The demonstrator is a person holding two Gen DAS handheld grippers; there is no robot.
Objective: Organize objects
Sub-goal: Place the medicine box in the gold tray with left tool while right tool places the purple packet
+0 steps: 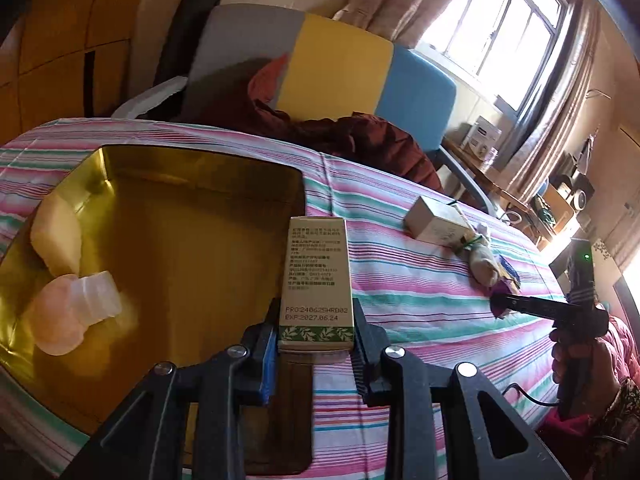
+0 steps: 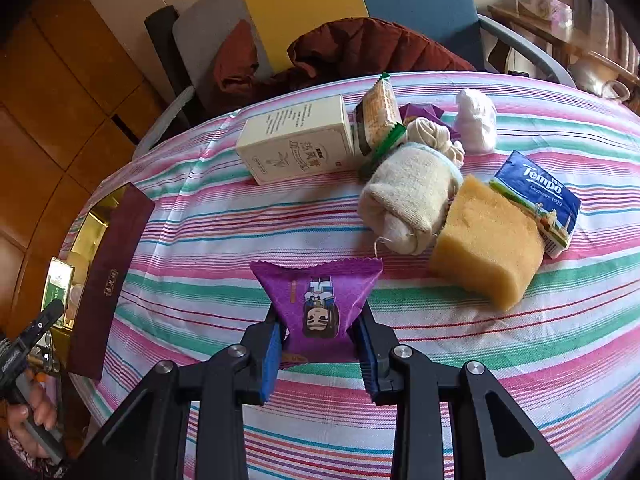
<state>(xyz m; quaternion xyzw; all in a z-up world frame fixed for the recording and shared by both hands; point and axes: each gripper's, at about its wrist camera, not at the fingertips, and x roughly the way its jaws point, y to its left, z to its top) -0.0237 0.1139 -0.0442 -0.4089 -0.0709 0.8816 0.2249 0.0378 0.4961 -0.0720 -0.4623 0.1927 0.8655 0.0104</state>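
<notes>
My left gripper [image 1: 316, 340] is shut on a tall green-and-cream carton [image 1: 318, 280] and holds it upright over the right edge of a gold-lined open box [image 1: 192, 216]. Inside the box lie a yellow sponge [image 1: 56, 236] and a pale peach bottle with a white cap [image 1: 72, 312]. My right gripper [image 2: 320, 336] is shut on a purple snack packet [image 2: 318, 300] above the striped cloth. Beyond it lie a cream box [image 2: 296, 140], a rolled white sock [image 2: 408, 196], a yellow sponge [image 2: 488, 240] and a blue Tempo tissue pack [image 2: 540, 200].
A wrapped cracker [image 2: 378, 116], a knotted cream cloth [image 2: 432, 136] and a white bundle [image 2: 476, 120] lie at the back of the pile. The box's dark red wall [image 2: 108, 280] stands at the left. A chair with a dark red jacket [image 2: 360, 52] stands behind the table.
</notes>
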